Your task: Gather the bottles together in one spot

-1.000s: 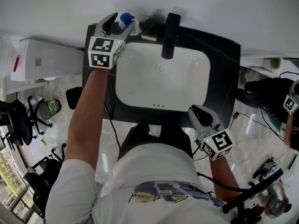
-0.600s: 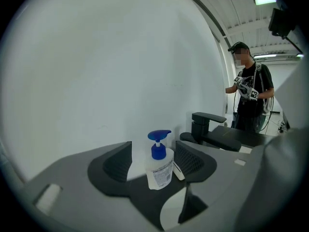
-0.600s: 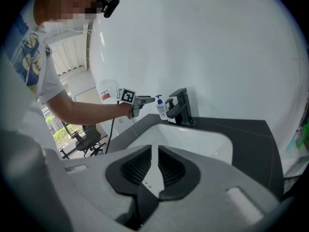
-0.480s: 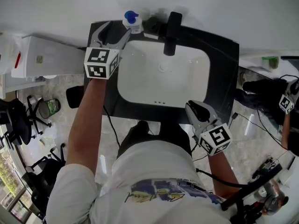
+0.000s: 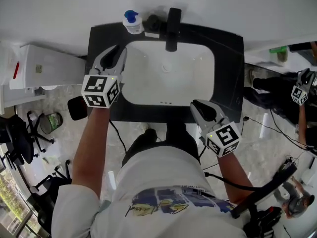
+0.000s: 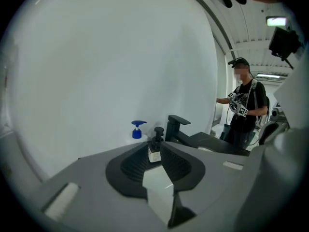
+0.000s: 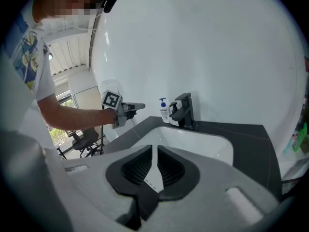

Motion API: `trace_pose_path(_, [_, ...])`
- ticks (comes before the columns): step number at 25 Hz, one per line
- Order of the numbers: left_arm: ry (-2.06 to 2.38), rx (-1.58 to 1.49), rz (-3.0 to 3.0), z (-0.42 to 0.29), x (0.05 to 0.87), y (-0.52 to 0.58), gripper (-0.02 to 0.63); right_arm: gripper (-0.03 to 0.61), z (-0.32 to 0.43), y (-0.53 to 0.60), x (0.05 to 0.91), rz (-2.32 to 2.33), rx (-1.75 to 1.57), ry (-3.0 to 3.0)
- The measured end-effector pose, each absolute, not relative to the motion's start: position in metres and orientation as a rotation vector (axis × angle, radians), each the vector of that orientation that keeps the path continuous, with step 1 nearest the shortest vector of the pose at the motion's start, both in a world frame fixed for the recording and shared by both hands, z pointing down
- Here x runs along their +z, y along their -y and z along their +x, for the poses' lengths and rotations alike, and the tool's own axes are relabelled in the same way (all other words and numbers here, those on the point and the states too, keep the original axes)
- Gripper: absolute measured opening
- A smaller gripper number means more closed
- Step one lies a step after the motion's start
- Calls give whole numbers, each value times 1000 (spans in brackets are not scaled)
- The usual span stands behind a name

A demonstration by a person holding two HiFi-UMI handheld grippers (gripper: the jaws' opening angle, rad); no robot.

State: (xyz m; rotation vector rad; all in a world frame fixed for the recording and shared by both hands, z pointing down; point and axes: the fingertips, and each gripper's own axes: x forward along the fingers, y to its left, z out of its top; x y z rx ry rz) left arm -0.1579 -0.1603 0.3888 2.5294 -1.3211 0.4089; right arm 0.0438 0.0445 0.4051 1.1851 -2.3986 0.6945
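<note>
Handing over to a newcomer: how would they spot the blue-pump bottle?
Find the white sink, then the black faucet at its back. Two pump bottles stand left of the faucet: it is the outer white bottle with the blue pump, not the dark bottle.

**Clearance around the sink desk**

Right side of desk (image 5: 230,68) is bare. Sink basin (image 5: 168,83) is open from above. Back-left corner is crowded: blue-pump bottle (image 5: 132,21) and dark bottle (image 5: 153,23) stand close together, with the faucet (image 5: 173,24) just beside them. Wall (image 5: 208,4) is directly behind.
</note>
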Motion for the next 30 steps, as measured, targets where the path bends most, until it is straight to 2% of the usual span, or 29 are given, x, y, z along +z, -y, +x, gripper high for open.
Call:
trace_pose_path(4, [1270,436,2534,-149,390,117,3,25,42,-52,402,1195,640,2384])
trace_pose_path(7, [1178,441,2541,-136,390,80,3,2,40,-57,400,1213,612,2373])
trace_pose_path(14, [954,466,2551,-115,388,1,2,0,29,-69,390,1252,557,2367])
trace_pose_path(30, [750,555,2607,-132,372,-84,2,0,-12,-116,377,1274,526,2359])
